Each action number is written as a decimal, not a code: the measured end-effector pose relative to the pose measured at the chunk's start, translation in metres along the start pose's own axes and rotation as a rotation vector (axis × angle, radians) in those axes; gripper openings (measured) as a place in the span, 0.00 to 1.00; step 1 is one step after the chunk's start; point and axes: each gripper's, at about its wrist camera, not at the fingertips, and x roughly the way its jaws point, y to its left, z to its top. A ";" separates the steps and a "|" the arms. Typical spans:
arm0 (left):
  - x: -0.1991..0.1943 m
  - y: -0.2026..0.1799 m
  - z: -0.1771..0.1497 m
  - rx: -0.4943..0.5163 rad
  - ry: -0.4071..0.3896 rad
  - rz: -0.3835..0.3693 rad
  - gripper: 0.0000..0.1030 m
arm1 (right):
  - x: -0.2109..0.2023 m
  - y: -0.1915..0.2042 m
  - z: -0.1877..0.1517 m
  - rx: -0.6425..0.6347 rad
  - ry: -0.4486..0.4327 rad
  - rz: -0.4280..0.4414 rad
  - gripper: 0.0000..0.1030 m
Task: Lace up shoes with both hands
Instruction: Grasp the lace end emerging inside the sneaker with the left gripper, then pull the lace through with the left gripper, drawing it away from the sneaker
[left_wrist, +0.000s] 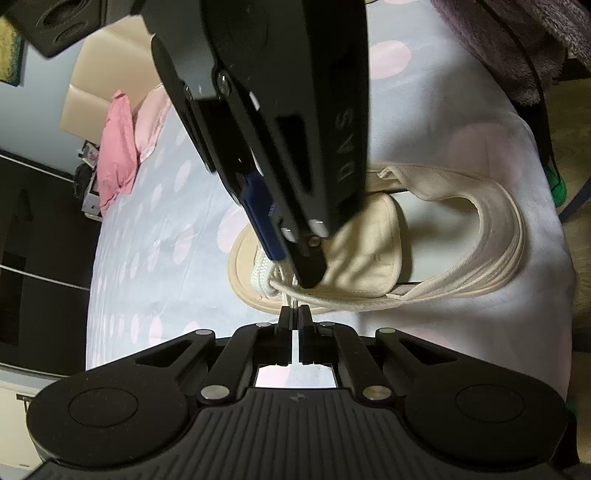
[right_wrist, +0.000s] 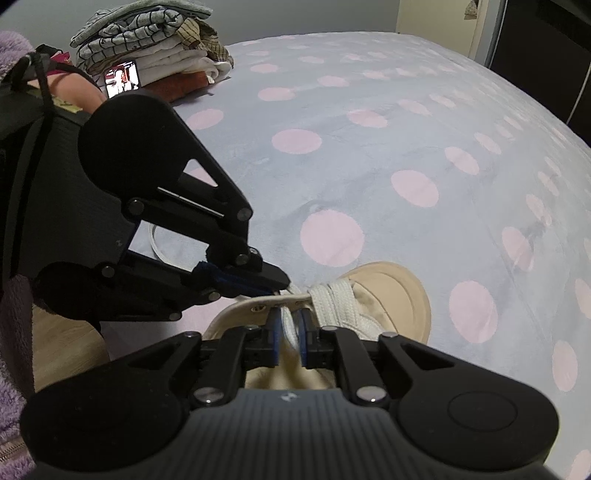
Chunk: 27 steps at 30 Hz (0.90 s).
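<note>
Left gripper (left_wrist: 294, 312) is pinched shut on a thin white lace end (left_wrist: 294, 303) beside the beige shoe (left_wrist: 369, 254). Right gripper (right_wrist: 289, 326) stands partly open around the white lace (right_wrist: 332, 295). Shoe lies on a dotted blanket (right_wrist: 369, 166).

Right gripper (left_wrist: 310, 266) body covers the middle of the shoe (left_wrist: 461, 236) in the left wrist view; eyelets beneath not visible. Left gripper (left_wrist: 294, 314) tips shut; whether the lace (left_wrist: 264, 277) end is pinched between them cannot be told. In the right wrist view the shoe heel is hidden behind the gripper base. Phone (right_wrist: 122, 78) screen too small to read. Clothes pile (right_wrist: 155, 44) cut off by the top edge.
</note>
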 end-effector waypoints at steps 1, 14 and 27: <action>0.000 0.002 0.000 -0.014 0.003 -0.003 0.01 | -0.002 0.001 -0.001 0.001 -0.003 -0.003 0.30; -0.033 0.014 -0.003 -0.154 0.024 0.011 0.01 | -0.028 -0.002 -0.020 0.000 -0.066 -0.135 0.64; -0.098 0.006 -0.038 -0.257 0.134 -0.080 0.01 | -0.044 -0.013 -0.046 0.057 -0.069 -0.221 0.74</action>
